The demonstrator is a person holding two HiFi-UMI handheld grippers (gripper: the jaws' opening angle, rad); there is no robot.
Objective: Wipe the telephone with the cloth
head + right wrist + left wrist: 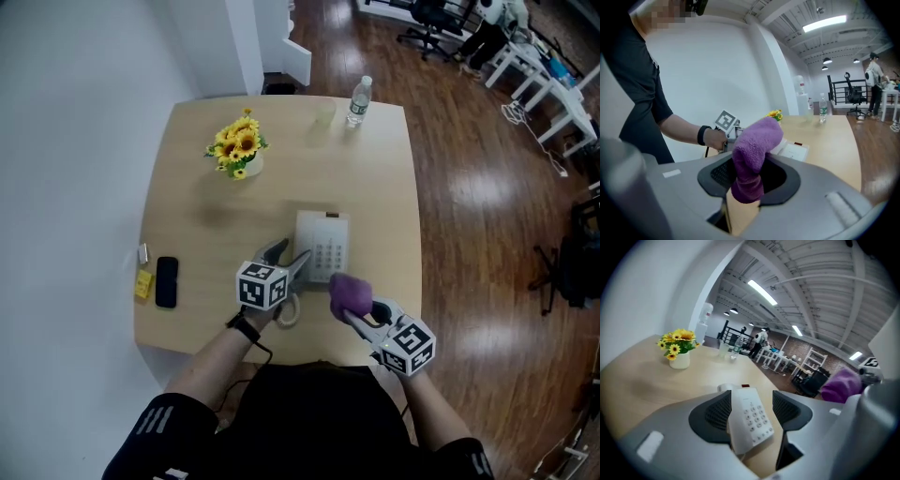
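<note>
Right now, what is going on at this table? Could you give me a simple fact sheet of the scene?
surface: wooden table
left gripper: fingers apart, telephone lying between them
right gripper: fingers shut on a purple cloth
cloth position: at the telephone's near right corner; contact cannot be told
far side of table: sunflowers and water bottle

Light wood worktop (pixel 375 187) against a plain white wall (pixel 75 141), dark wood plank floor (pixel 469 187), black office chair (pixel 433 19) and white desks (pixel 553 84) further back, exposed grey ceiling with lit strip lights (pixel 761 291)
</note>
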